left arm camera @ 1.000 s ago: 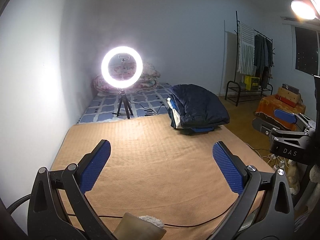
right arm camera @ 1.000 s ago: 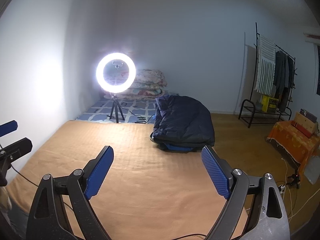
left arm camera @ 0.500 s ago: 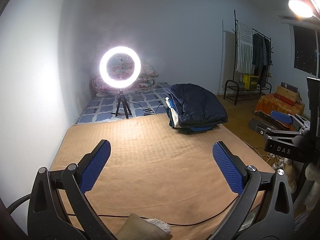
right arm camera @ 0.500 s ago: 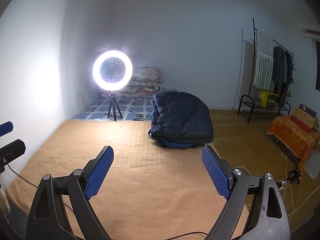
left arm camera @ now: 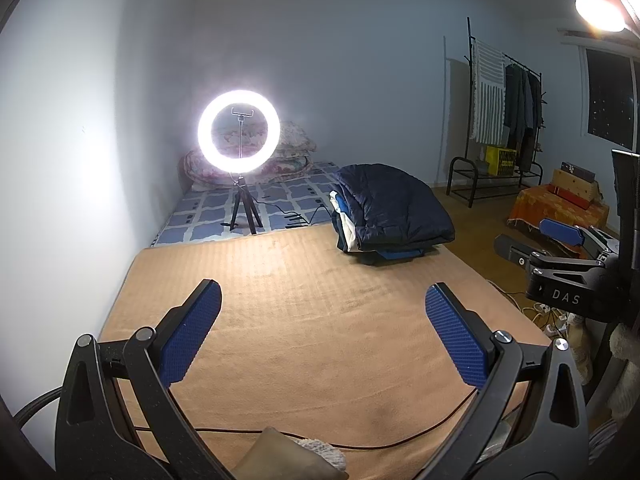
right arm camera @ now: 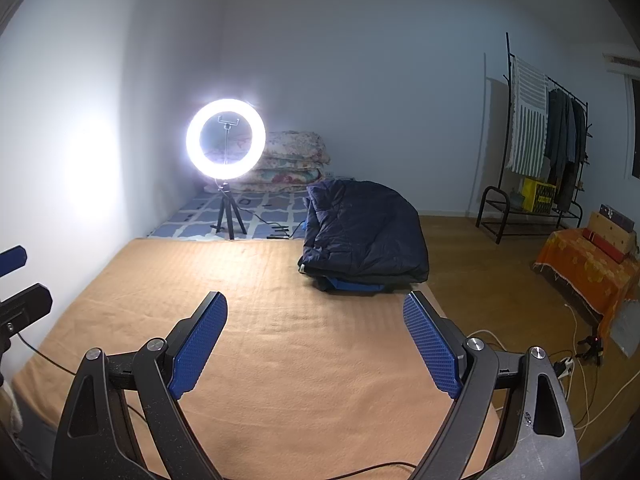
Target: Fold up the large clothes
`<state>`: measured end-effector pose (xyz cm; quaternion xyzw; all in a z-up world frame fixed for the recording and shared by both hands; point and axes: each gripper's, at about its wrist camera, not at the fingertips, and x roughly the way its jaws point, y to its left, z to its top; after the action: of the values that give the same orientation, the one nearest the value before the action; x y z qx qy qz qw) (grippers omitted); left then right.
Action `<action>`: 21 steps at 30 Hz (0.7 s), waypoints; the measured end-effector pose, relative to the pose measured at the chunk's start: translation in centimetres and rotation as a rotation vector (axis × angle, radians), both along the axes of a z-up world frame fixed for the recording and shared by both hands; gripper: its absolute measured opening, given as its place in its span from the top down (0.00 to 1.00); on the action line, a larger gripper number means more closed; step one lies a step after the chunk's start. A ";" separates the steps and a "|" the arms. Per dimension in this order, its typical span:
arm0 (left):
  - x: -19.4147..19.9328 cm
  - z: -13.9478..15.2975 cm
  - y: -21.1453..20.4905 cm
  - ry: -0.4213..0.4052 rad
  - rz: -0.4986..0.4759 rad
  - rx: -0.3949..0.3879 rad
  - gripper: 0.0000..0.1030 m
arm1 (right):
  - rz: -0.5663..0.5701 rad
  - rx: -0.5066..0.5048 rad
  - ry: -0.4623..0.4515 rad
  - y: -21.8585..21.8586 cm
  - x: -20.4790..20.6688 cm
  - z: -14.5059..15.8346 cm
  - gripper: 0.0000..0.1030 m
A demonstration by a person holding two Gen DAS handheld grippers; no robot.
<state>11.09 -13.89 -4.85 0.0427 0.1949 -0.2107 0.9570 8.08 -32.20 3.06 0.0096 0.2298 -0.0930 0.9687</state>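
A stack of folded clothes topped by a dark navy padded jacket (left arm camera: 394, 208) lies at the far right of the tan blanket (left arm camera: 312, 320); it also shows in the right wrist view (right arm camera: 364, 232). My left gripper (left arm camera: 324, 312) is open and empty, held above the near part of the blanket. My right gripper (right arm camera: 316, 320) is open and empty too, well short of the stack. The right gripper's body shows at the right edge of the left wrist view (left arm camera: 568, 272).
A lit ring light on a tripod (left arm camera: 239, 132) stands beyond the blanket on a blue patterned mat, with folded quilts behind. A cable (left arm camera: 360, 444) crosses the blanket's near edge. A clothes rack (right arm camera: 544, 152) and an orange-covered box (right arm camera: 592, 268) stand on the wooden floor at right.
Both views have shifted slightly, the scene drifting a little left and down; both grippers stay open and empty. The clothes stack has not moved.
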 end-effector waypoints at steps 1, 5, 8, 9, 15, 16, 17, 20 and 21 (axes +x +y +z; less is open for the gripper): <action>0.0 0.0 0.0 -0.001 -0.001 -0.001 0.00 | 0.000 0.002 0.000 -0.1 0.0 0.0 0.13; 0.0 0.0 0.0 0.000 0.000 0.000 0.00 | 0.002 0.011 -0.001 -0.5 -0.1 0.0 0.13; 0.0 0.0 0.0 0.000 0.000 0.001 0.00 | 0.003 0.009 0.000 -0.5 -0.1 0.0 0.13; 0.0 -0.1 0.0 0.000 -0.001 0.000 0.00 | 0.003 0.009 0.000 -0.5 0.0 0.0 0.13; 0.0 -0.1 0.0 -0.001 -0.002 0.001 0.00 | 0.003 0.010 0.000 -0.5 -0.1 0.0 0.13; 0.0 -0.1 0.0 0.001 -0.003 0.000 0.00 | 0.002 0.009 0.000 -0.5 0.0 -0.1 0.13; 0.0 -0.1 -0.1 0.001 -0.003 0.001 0.00 | 0.002 0.009 0.000 -0.5 0.0 -0.1 0.13; -0.1 -0.1 -0.1 -0.001 -0.001 0.002 0.00 | 0.003 0.010 0.000 -0.5 0.0 -0.1 0.13; -0.1 -0.1 -0.1 -0.003 -0.001 0.003 0.00 | 0.004 0.010 0.000 -0.5 0.0 -0.1 0.13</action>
<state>10.99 -14.01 -4.91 0.0445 0.1940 -0.2106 0.9571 8.06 -32.75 3.00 0.0140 0.2303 -0.0900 0.9688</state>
